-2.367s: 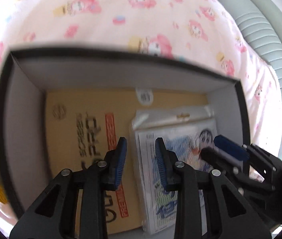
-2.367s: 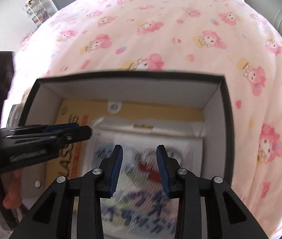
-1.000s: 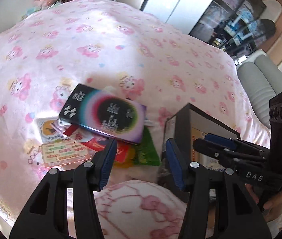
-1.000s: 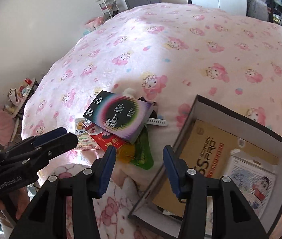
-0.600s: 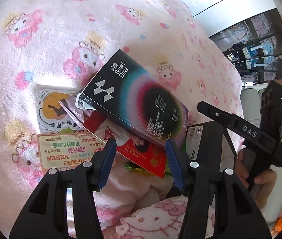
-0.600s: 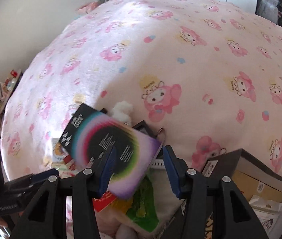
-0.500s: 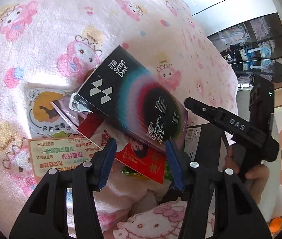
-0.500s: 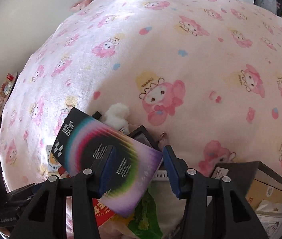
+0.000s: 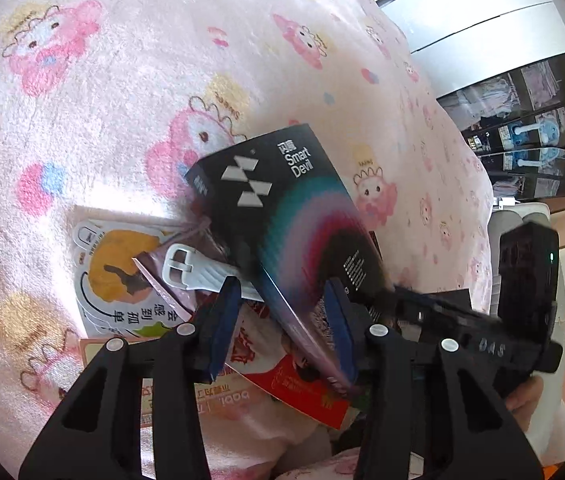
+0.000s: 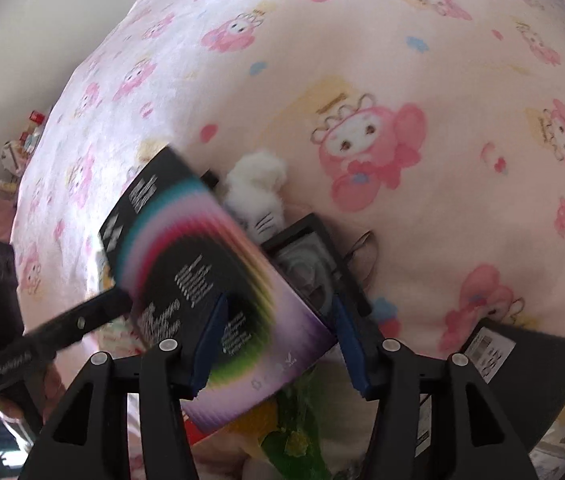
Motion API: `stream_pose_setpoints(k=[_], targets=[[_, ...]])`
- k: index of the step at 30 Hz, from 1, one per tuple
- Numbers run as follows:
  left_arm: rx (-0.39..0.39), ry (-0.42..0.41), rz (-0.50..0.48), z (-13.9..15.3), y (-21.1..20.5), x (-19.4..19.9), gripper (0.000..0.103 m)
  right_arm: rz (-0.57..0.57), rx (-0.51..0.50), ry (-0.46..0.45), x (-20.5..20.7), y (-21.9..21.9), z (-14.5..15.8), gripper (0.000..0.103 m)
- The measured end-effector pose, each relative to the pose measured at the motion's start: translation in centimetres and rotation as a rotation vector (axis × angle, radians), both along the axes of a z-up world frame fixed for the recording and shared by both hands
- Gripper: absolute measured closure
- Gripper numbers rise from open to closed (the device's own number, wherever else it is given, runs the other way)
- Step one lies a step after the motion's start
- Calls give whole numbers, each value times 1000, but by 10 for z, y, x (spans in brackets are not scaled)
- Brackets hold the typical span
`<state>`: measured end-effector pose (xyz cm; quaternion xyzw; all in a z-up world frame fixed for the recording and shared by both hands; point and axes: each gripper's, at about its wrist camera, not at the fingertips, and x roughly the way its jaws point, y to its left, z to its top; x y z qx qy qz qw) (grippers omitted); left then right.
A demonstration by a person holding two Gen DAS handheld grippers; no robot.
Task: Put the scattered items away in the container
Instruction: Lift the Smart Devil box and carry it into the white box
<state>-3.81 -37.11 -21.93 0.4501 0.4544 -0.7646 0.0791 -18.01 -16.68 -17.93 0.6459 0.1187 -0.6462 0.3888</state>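
A black box with rainbow rings, printed "Smart Devil" [image 9: 282, 208] [image 10: 186, 264], lies tilted on top of a pile of small items on the pink blanket. My left gripper [image 9: 282, 324] straddles the box's near edge; its jaws are closing, the right pad close against the box, the left pad apart from it. My right gripper [image 10: 278, 344] straddles the box's opposite corner and its jaws are opening, with no firm press visible. Each gripper shows in the other's view, the right gripper [image 9: 402, 296] and the left gripper [image 10: 122, 304]. The black container [image 10: 522, 344] stands at the lower right.
Under the box lie a white watch strap [image 9: 198, 272], an orange sticker card [image 9: 122, 272], a red packet [image 9: 294, 384], a green packet [image 10: 298, 440], a small black framed case [image 10: 306, 264] and a white plush [image 10: 258, 188]. Pink printed blanket [image 10: 402, 60] lies all around.
Both grippers have come down onto the pile, so the rainbow box now sits between each pair of fingers. The box looks tilted up more. Left jaws narrower, right jaws wider.
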Motion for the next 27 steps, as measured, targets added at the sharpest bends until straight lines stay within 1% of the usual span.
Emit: stream_pose_setpoints(k=[1, 3, 5, 6, 8, 9, 13, 14, 15, 16, 17, 18, 19, 20, 21, 24, 27], targets=[[-15, -17, 20, 3, -1, 3, 60, 32, -14, -31, 8, -1, -1, 53], [-63, -6, 25, 11, 1, 9, 60, 87, -45, -64, 26, -3, 0, 53], [-101, -9, 27, 13, 4, 12, 60, 126, -72, -52, 38, -8, 3, 53], [-113, -16, 21, 9, 4, 11, 60, 125, -73, -24, 40, -10, 4, 53], [-96, -41, 19, -4, -1, 9, 60, 99, -37, 38, 37, -14, 2, 53], [-82, -45, 20, -9, -4, 6, 59, 86, -33, 40, 34, -16, 1, 53], [-95, -14, 21, -16, -15, 0, 59, 57, -85, 13, 22, -22, -1, 52], [-79, -11, 7, -15, -15, -3, 59, 58, -92, 4, 20, -23, -1, 51], [-56, -6, -19, -14, -13, -6, 62, 63, -101, -5, 19, -24, -1, 54], [-56, 0, -38, -9, -9, -7, 62, 66, -127, -32, 19, -23, 1, 60], [-98, 6, -55, 1, -4, -7, 63, 63, -154, -61, 21, -21, 4, 59], [-132, 15, -83, 11, 3, -7, 63, 58, -157, -44, 23, -17, 10, 59], [-149, 27, -104, 21, 8, -6, 63, 56, -156, -18, 26, -13, 17, 59], [-156, 37, -116, 31, 12, -4, 63, 51, -157, 3, 28, -8, 25, 59], [-164, 50, -121, 42, 15, -5, 62, 33, -175, 4, 29, -1, 33, 59], [-155, 125, -150, 77, 29, 5, 61, -30, -259, -4, 30, 30, 62, 60], [-176, 193, -209, 112, 54, 9, 61, -80, -333, 32, 38, 67, 95, 60]])
